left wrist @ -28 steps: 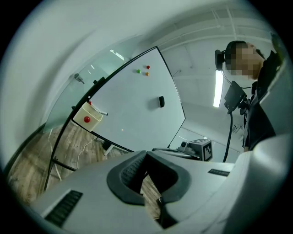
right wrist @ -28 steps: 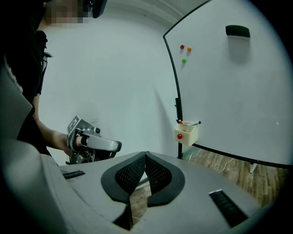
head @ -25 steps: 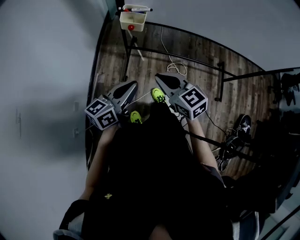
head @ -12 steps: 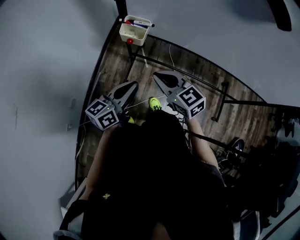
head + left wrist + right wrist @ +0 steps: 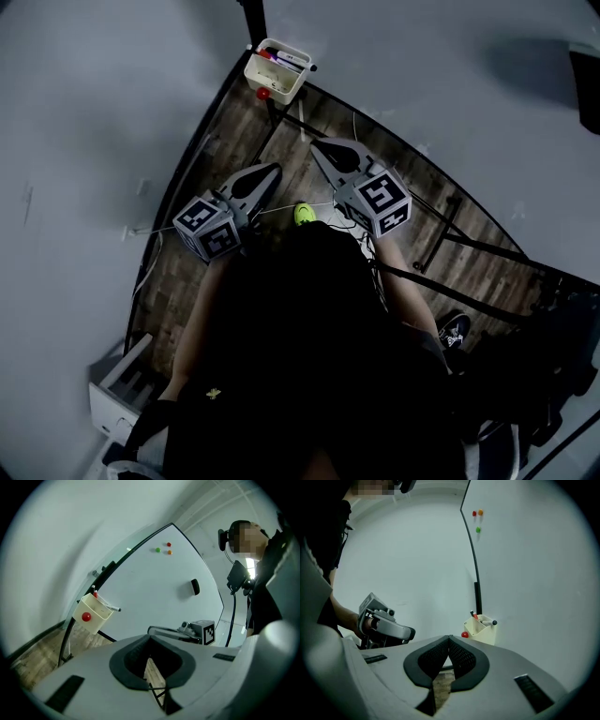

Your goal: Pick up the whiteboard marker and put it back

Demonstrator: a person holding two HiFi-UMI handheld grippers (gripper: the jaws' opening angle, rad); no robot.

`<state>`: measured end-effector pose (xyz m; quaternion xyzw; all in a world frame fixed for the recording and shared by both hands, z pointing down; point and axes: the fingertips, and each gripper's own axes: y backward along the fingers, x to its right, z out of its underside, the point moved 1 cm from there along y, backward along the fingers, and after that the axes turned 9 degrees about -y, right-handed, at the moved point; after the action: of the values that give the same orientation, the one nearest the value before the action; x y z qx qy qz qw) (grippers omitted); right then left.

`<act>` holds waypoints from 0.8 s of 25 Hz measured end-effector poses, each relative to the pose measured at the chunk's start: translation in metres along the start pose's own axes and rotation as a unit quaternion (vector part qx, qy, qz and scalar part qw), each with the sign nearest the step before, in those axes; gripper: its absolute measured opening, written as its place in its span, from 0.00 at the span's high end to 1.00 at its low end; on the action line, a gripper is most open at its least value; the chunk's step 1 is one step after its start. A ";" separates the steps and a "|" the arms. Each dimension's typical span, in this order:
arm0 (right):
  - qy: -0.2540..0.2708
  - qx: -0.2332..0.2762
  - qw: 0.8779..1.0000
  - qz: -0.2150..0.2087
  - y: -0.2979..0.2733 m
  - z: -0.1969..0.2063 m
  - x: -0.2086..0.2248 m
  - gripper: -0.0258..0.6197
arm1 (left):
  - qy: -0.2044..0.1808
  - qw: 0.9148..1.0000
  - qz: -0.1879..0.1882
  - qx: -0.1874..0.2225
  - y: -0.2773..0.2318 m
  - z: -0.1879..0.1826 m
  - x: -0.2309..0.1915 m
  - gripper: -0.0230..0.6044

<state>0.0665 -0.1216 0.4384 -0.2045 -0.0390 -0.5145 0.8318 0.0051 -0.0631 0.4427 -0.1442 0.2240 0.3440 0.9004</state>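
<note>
A cream holder [image 5: 277,71] hangs at the whiteboard's [image 5: 450,75] lower corner, with whiteboard markers [image 5: 284,61] lying in it and a red magnet on its front. Both grippers are held out level over the wood floor, short of the holder. My left gripper [image 5: 270,170] is shut and holds nothing. My right gripper [image 5: 317,145] is also shut and empty. In the left gripper view the holder [image 5: 93,613] is ahead to the left, a marker [image 5: 110,606] sticking out of it. In the right gripper view the holder [image 5: 480,630] sits just above my jaws.
The whiteboard stand's black legs [image 5: 450,225] cross the floor on the right. An eraser [image 5: 195,587] and small coloured magnets [image 5: 168,544] stick to the board. A white rack [image 5: 122,394] stands low on the left. A loose shoe [image 5: 455,328] and a cable lie on the floor.
The person has stepped and turned toward the board, so the holder sits lower and nearer in the head view. Both grippers came along, still shut and empty.
</note>
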 end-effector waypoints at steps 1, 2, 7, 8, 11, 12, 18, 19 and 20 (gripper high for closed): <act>0.003 -0.001 1.000 -0.004 -0.001 -0.001 0.004 0.95 | -0.002 1.000 -0.005 0.001 -0.003 0.000 0.001 0.94; 0.006 -0.003 1.000 -0.008 -0.002 -0.001 0.008 0.95 | -0.003 1.000 -0.011 0.003 -0.006 0.000 0.001 0.94; 0.020 -0.008 0.999 -0.028 -0.006 -0.004 0.021 0.95 | -0.009 0.999 -0.044 0.019 -0.016 -0.007 -0.001 0.94; 0.020 -0.008 0.999 -0.032 -0.006 -0.006 0.021 0.95 | -0.011 0.999 -0.048 0.022 -0.017 -0.009 0.000 0.94; 0.024 -0.003 0.999 -0.039 -0.006 -0.009 0.024 0.95 | -0.010 0.998 -0.060 0.026 -0.018 -0.009 0.001 0.94; 0.027 -0.001 0.999 -0.040 -0.007 -0.010 0.025 0.95 | -0.010 0.998 -0.064 0.028 -0.018 -0.009 0.000 0.94; 0.030 0.003 0.999 -0.030 -0.016 -0.020 0.032 0.95 | -0.010 0.997 -0.072 0.034 -0.012 -0.020 -0.003 0.94; 0.030 0.004 0.999 -0.029 -0.018 -0.021 0.032 0.95 | -0.011 0.997 -0.074 0.036 -0.011 -0.021 -0.006 0.94; 0.032 0.005 0.999 -0.027 -0.019 -0.023 0.033 0.95 | -0.012 0.996 -0.074 0.039 -0.010 -0.022 -0.010 0.94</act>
<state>0.0619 -0.1659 0.4326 -0.1826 -0.0199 -0.5427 0.8196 -0.0011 -0.0853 0.4297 -0.1206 0.2154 0.2689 0.9310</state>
